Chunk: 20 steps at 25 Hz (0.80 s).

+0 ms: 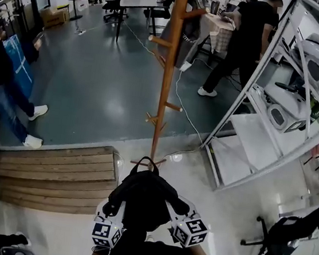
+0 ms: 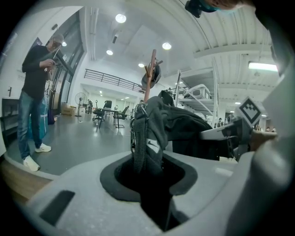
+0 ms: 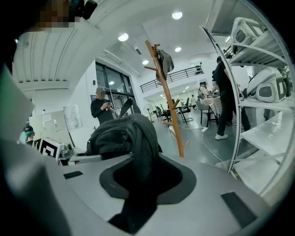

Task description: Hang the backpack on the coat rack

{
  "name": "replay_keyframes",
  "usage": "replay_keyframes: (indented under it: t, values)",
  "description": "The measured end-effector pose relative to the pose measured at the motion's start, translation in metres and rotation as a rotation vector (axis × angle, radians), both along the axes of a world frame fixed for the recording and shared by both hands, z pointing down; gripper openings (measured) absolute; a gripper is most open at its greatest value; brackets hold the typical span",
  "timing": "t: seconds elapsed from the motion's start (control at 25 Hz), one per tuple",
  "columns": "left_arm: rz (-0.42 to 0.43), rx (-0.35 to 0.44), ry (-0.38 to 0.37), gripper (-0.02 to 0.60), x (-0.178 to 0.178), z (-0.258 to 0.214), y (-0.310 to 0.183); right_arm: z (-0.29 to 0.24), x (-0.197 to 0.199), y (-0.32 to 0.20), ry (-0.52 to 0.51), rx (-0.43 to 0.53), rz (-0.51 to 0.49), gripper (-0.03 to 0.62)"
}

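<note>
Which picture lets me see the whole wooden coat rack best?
The right gripper view: the coat rack stands whole, top to foot. The head view cuts off its top; the left gripper view shows only its top behind the backpack.

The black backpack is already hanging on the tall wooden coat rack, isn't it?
Not yet. The black fabric backpack is not on a peg: the left gripper and the right gripper hold it up, both shut on it, short of the tall wooden coat rack. The head view shows this.
</note>
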<state>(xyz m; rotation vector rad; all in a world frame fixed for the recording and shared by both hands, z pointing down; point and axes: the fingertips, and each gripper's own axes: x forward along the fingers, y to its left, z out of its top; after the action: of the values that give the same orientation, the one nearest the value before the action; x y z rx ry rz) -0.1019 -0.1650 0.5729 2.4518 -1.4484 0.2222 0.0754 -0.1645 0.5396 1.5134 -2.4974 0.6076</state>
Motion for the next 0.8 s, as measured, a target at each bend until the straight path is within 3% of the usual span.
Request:
replay_keyframes:
  t: [0.8]
  values:
    - [0.083, -0.037, -0.029, 0.11, -0.012, 0.031, -0.115, 0.03, -0.012, -0.103, -0.002, -0.029, 0.068, 0.092]
